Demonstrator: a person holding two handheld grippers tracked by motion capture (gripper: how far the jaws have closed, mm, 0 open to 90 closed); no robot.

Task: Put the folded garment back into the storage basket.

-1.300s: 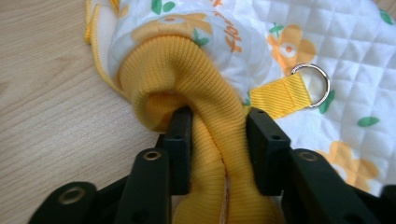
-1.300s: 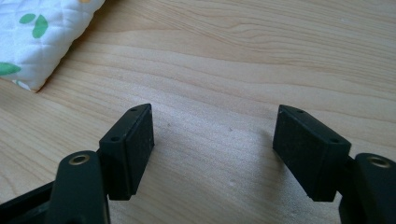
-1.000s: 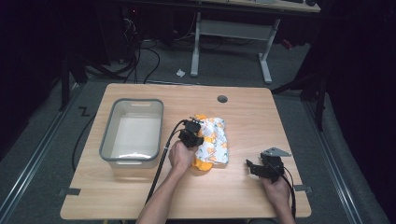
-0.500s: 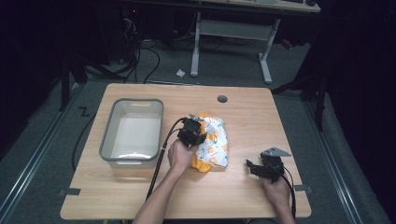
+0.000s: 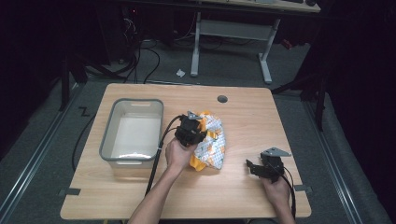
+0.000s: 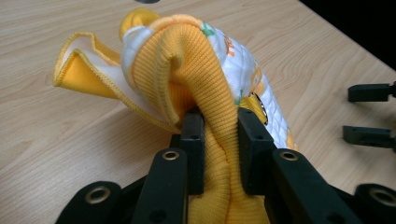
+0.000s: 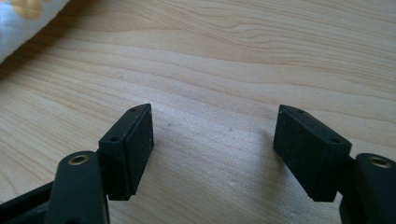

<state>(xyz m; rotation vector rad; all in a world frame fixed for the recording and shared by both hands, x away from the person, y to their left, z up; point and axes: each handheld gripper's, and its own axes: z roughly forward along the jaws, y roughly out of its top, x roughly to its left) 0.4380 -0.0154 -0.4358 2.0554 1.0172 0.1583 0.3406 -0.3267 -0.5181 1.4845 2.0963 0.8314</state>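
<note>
Left gripper (image 6: 215, 135) is clamping a yellow ribbed cloth (image 6: 196, 60).
Right gripper (image 7: 212, 149) is sitting with jaws apart, beside the cloth, over bare table (image 7: 261, 56).

Pinching yellow ribbed cloth (image 6: 205, 93) with left gripper (image 6: 215, 149) near table (image 5: 243, 196) centre, resting right gripper (image 7: 212, 154) agape by right edge.

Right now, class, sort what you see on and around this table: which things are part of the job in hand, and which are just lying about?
In the job, judging by the grip:
- left gripper, shut on the yellow and white cloth
- right gripper, open, resting on the wooden table
- clear plastic bin, probably

Lying about:
- scrap of paper on the floor
- floor cables
- desk frame behind
</note>
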